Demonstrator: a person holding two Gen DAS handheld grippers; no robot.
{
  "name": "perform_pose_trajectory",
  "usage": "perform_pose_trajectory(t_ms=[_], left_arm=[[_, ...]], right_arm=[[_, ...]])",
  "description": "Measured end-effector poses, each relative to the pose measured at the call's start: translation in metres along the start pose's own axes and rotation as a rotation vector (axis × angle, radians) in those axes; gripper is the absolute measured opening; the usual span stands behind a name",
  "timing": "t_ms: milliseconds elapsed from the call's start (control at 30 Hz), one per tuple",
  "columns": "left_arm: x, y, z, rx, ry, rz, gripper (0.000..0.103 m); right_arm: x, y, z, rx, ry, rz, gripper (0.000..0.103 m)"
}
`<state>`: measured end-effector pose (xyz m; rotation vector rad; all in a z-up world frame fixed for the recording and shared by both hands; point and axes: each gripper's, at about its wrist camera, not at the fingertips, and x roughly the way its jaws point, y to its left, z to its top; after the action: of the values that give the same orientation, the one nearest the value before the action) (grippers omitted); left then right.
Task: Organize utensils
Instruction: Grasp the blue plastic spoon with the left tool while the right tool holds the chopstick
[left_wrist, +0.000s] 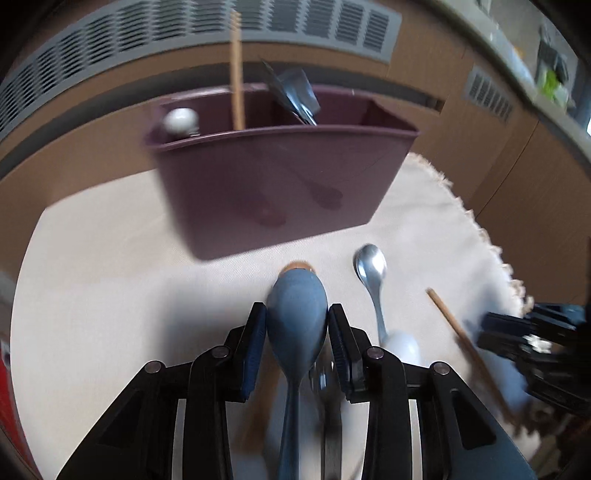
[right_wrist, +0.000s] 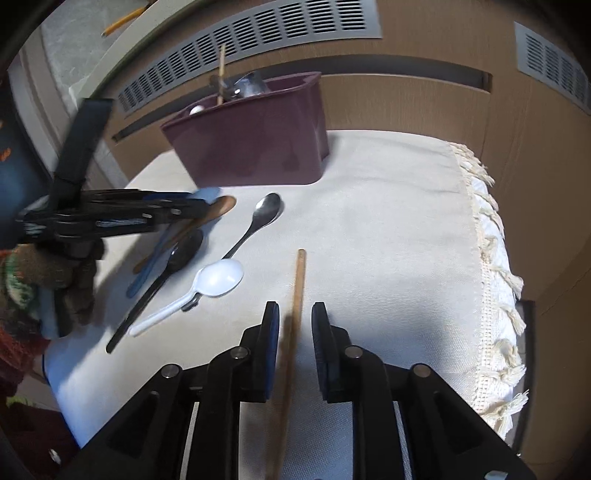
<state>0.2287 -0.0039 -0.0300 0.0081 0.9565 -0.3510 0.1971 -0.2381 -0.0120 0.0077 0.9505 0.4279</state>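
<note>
Several utensils lie loose on a cream cloth in front of a maroon holder. A blue spoon sits bowl-up between the pads of the left gripper, which close in on its sides; whether they actually press it I cannot tell through the blur. Under it is a wooden spoon, and just beside lie a black spoon, a steel spoon and a white plastic spoon, the white one crossing the steel handle. A wooden chopstick lies between the parted pads of the right gripper, untouched. The holder already carries another chopstick upright, a white spoon and dark-handled pieces.
</note>
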Motion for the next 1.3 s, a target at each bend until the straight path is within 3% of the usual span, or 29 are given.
perform_pose_trajectory(t_ms=[167,300,467,533,833,1300], left_arm=[[-0.035,0.014,-0.021,-0.071,-0.039,-0.006,0.035],[-0.055,0.019,-0.028,-0.077,-0.067,0.003,0.035],[-0.068,0.022,-0.03,-0.085,-0.089,-0.006,0.035],[-0.071,0.022,-0.03,-0.085,-0.095,-0.011,0.035],[-0.08,0.015,-0.033,-0.075,-0.11,-0.029,0.035],[-0.102,-0.002,-0.041,-0.065,-0.159,-0.093,0.035]], right_arm=[[0.015,0.012,0.008,-0.042,0.034,-0.05,0.017],[0.033,0.014,0.016,-0.034,0.068,-0.129,0.017],[0.037,0.019,0.017,-0.043,0.075,-0.153,0.015],[0.035,0.023,0.016,-0.049,0.081,-0.139,0.006],[-0.013,0.031,0.023,-0.018,-0.034,-0.084,0.006],[-0.05,0.045,0.02,0.043,-0.121,-0.046,0.006]])
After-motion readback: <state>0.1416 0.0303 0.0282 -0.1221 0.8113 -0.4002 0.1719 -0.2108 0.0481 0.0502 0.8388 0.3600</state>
